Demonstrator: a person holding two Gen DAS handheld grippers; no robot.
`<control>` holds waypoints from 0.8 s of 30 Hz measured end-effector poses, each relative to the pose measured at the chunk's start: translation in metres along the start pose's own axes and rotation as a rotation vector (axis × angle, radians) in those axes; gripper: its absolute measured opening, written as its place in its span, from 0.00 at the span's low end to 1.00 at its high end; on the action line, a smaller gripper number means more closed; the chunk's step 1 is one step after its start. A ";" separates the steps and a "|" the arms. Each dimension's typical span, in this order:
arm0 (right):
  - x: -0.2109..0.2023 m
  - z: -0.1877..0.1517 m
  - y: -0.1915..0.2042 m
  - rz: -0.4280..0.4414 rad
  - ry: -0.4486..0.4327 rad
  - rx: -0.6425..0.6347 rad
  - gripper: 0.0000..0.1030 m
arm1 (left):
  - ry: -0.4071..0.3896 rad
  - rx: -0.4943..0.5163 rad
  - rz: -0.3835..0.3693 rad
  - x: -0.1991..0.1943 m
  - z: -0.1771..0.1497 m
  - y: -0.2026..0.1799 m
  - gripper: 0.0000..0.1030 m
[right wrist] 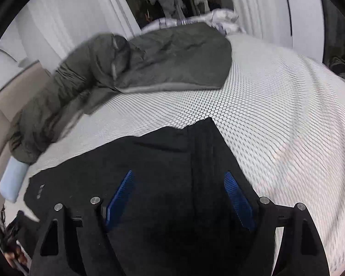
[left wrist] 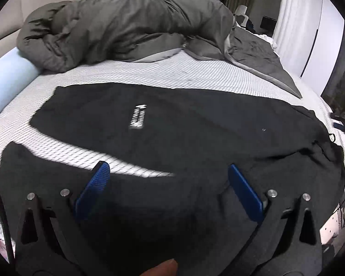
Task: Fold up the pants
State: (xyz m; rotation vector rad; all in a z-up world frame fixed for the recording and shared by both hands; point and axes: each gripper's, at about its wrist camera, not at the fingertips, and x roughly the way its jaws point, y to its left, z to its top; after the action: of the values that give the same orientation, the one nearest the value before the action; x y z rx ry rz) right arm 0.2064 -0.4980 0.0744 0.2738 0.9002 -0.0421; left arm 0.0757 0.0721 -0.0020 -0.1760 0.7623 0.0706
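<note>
1. 1 pair of black pants (left wrist: 195,126) lies spread on the bed (left wrist: 195,73), 2 legs split in a V, w/ a strip of the white honeycomb cover showing between them. Waist end sits toward the bed's right edge; leg ends run toward the left edge, near the light blue bolster (left wrist: 9,80).
2. 1 white logo print (left wrist: 138,117) on the far leg.
3. Handling, my guess: soft, limp knit, light, not fragile, not slippery. It will sag and drape when lifted, so 1 pinch point won't keep an edge straight; needs 2 holds spread apart.
4. Where to grip: likely the waistband corner w/ 1 gripper and the near leg's hem or outer seam w/ the other, then lay 1 leg over the other. Pinch a thin edge, not a thick bunch.
5. Left gripper (left wrist: 169,179): fingers wide apart, nothing between them, hovering over the near leg by the bed's near edge.
6. Right gripper (right wrist: 179,184): also spread, nothing clamped, above the waist end; the cloth's corner points toward the bed's middle.
7. Other things: 1 grey duvet (left wrist: 126,27) bunched along the far edge, 1 bolster, 2 grippers w/ 2 blue pads each.
8. Both views are motion-blurred, so fine wrinkles are hard to read.
</note>
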 end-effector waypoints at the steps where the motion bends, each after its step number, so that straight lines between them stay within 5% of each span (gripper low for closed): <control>1: 0.019 0.010 -0.004 -0.026 0.030 0.001 0.79 | -0.003 -0.007 0.000 0.007 0.000 -0.002 0.99; 5: 0.093 0.035 -0.022 -0.112 0.206 0.011 0.18 | 0.043 -0.016 0.001 0.032 -0.002 -0.001 0.99; 7: 0.105 0.047 -0.018 -0.139 0.217 -0.056 0.10 | 0.048 0.006 0.037 0.039 -0.003 0.007 0.99; 10: 0.083 0.072 -0.018 -0.152 0.069 -0.093 0.05 | 0.079 0.013 0.104 0.059 -0.002 0.020 0.99; 15: 0.095 0.081 -0.037 -0.322 0.112 -0.031 0.13 | 0.124 -0.068 0.129 0.072 -0.002 0.049 0.99; 17: 0.066 0.068 -0.024 -0.280 0.047 -0.065 0.22 | 0.081 -0.052 0.116 0.061 0.001 0.042 0.99; 20: 0.006 0.035 0.005 -0.222 -0.080 -0.138 0.73 | 0.050 -0.013 0.047 0.052 0.004 0.020 0.99; 21: -0.010 0.022 0.016 -0.171 -0.110 -0.156 0.82 | 0.047 0.000 0.026 0.051 0.005 0.012 0.99; 24: -0.039 -0.023 0.061 -0.017 -0.112 -0.239 0.82 | 0.043 0.078 -0.052 0.053 0.006 -0.033 0.99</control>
State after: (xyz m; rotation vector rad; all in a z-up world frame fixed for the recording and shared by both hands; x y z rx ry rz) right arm 0.1735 -0.4362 0.1045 0.0403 0.7879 0.0338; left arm 0.1218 0.0408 -0.0298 -0.1232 0.8019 -0.0119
